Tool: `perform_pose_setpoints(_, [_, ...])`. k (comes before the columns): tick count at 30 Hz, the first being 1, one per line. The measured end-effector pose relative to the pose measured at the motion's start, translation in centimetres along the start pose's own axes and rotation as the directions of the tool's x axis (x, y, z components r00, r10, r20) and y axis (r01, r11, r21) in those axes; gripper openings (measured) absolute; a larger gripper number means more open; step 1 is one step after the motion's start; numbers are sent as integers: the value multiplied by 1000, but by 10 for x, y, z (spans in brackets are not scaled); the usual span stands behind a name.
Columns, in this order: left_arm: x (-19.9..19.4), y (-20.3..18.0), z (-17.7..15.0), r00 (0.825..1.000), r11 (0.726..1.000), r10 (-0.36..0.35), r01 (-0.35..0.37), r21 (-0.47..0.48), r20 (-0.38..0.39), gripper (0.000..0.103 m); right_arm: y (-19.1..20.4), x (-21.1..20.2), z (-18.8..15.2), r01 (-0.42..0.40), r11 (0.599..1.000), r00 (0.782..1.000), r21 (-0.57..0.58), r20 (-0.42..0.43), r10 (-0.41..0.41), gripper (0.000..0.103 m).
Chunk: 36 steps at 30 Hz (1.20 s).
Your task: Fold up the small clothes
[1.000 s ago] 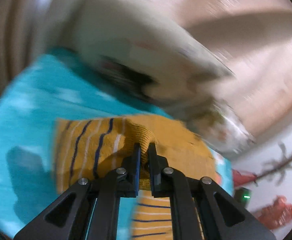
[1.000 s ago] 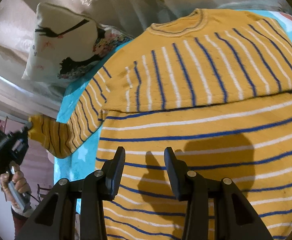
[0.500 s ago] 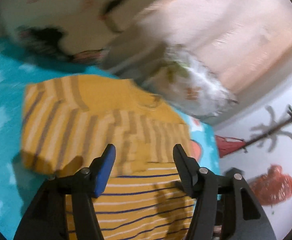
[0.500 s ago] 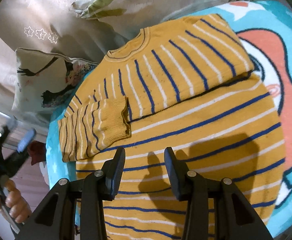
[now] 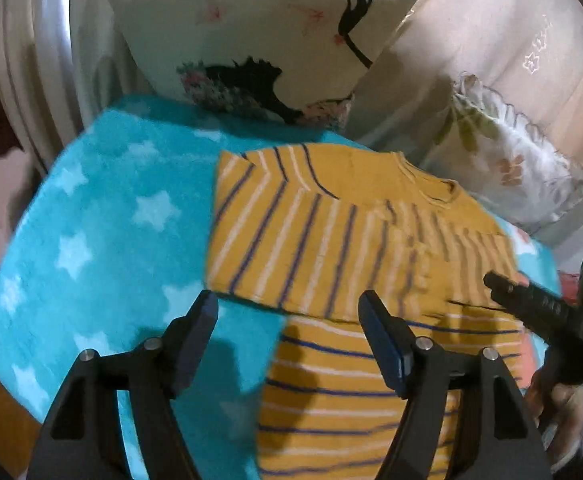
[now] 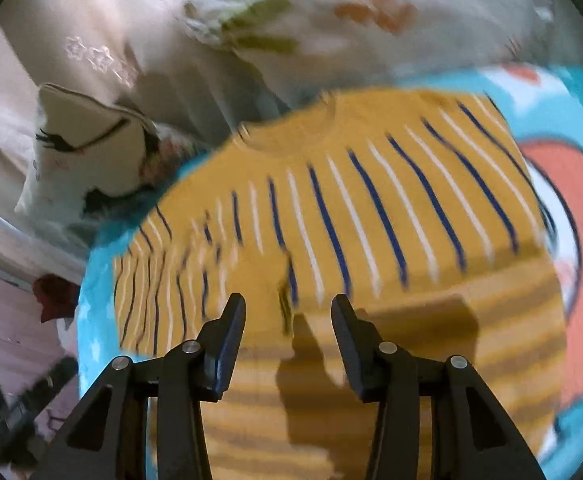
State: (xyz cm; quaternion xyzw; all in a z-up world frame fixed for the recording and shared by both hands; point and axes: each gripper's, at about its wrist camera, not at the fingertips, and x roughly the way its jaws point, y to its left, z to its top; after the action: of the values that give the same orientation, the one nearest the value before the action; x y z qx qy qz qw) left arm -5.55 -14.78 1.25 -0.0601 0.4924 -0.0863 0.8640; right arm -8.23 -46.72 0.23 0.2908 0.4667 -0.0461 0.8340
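Yellow sweater, left wrist view: the striped sweater (image 5: 355, 264) lies flat on the turquoise star blanket (image 5: 103, 224), both sleeves folded in across the chest, collar toward the pillows.
Left gripper: the left gripper (image 5: 287, 316) hangs above the sweater's left edge with its fingers spread wide, holding nothing and touching no cloth.
Change, left: a second ago these fingers were pinched on the sleeve cuff; now they are apart and the sleeve lies folded over the body.
Room, left: bare blanket stretches to the left of the sweater; an eyelash-print pillow (image 5: 267, 40) and a frilled floral pillow (image 5: 503, 152) stand close behind the collar.
Other tool: the right gripper (image 5: 531, 304) shows at the right edge, over the sweater's far side.
Right wrist view: the sweater (image 6: 371, 208) fills the middle, blurred, with the folded sleeves as a band across the chest.
Right gripper: the right gripper (image 6: 289, 320) hovers over the sweater's body, fingers parted and empty; whether they brush the knit cannot be told.
Change, right: the opening matches earlier frames; the view now sits closer to the cloth.
Room, right: the blanket's (image 6: 571, 184) orange print borders the right; pillows (image 6: 291, 20) crowd the top.
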Motion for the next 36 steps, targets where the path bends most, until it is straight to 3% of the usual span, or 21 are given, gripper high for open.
perform_pose_setpoints(2, [11,4,0,999,999,-38,39,-12,20,72,3,24,2,53,999,998,-2,-20,-53,50])
perform_pose_setpoints(4, [17,10,-1,994,995,-98,99,-18,43,72,0,44,2,34,999,997,42,-77,-31,50])
perform_pose_setpoints(5, [20,14,-5,994,995,-103,103,4,42,72,-2,50,1,3,998,995,66,-99,4,50])
perform_pose_setpoints(7, [15,17,-9,995,995,-95,94,42,17,72,-2,54,1,10,997,994,72,-112,-2,50])
perform_pose_setpoints(10, [-11,29,-15,994,992,-100,96,77,43,72,6,59,2,15,1000,991,26,-131,-12,50])
perform_pose_setpoints(15, [-24,49,-22,995,996,-88,89,-5,46,72,22,71,-2,17,1000,989,-21,-148,-20,49])
perform_pose_setpoints(16, [-23,51,-23,995,995,-93,95,-30,43,72,26,73,-1,16,999,989,-33,-147,-20,45])
perform_pose_setpoints(20, [-20,44,-28,995,994,-94,95,-58,29,72,39,77,-1,33,996,985,-86,-164,-47,9])
perform_pose_setpoints(22, [-23,37,-31,996,995,-88,89,-41,28,72,43,75,1,26,995,986,-97,-159,-42,5])
perform_pose_setpoints(26, [-32,28,-36,997,997,-65,66,-31,37,72,41,40,16,-37,997,997,-72,-71,32,5])
perform_pose_setpoints(31, [-42,23,-40,998,998,-45,47,-42,38,72,2,-4,54,5,1000,998,-28,58,-3,5])
perform_pose_setpoints(36, [-38,16,-45,999,999,-30,31,-34,11,72,-73,0,72,165,985,985,55,47,-168,5])
